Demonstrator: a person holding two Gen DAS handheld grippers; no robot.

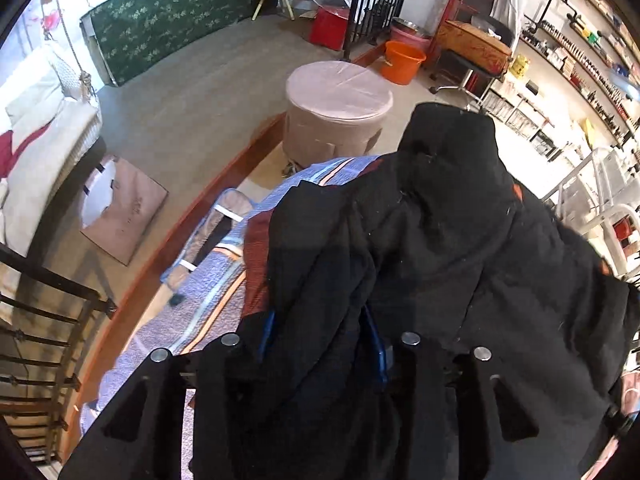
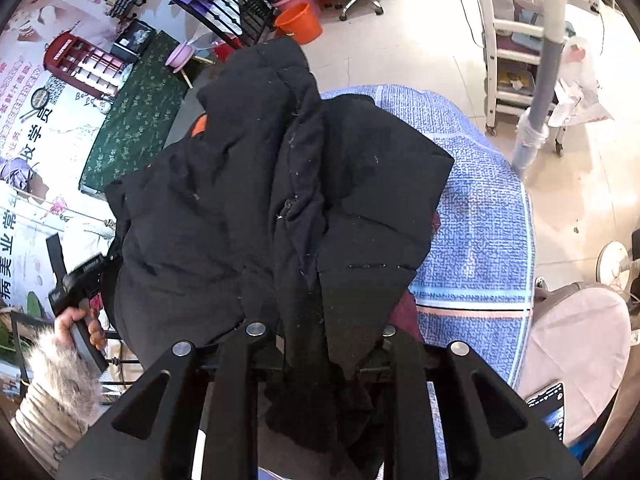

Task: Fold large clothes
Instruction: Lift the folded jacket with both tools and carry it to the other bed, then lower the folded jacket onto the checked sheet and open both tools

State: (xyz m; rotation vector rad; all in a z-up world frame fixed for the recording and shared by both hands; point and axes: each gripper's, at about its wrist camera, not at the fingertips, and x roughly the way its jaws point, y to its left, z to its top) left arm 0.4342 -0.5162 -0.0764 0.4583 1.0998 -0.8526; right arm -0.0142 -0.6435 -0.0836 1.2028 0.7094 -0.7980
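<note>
Bunching up between the fingers of the left tongs, a fold of the black padded jacket is seen, with blue pads at either side of it; whether the pads press on the cloth cannot be told. A strip of the same jacket is gripped by the right tongs, whose fingers are clenched on it. Beyond both tongs, the jacket is heaped in thick folds on the table, which is covered by a blue woven cloth with pale and orange stripes. Left of the jacket in the right wrist view, a hand with a fur-trimmed cuff is seen around a black handle. Past the jacket, a round pink stool stands on the floor, and further off an orange bucket.
</note>
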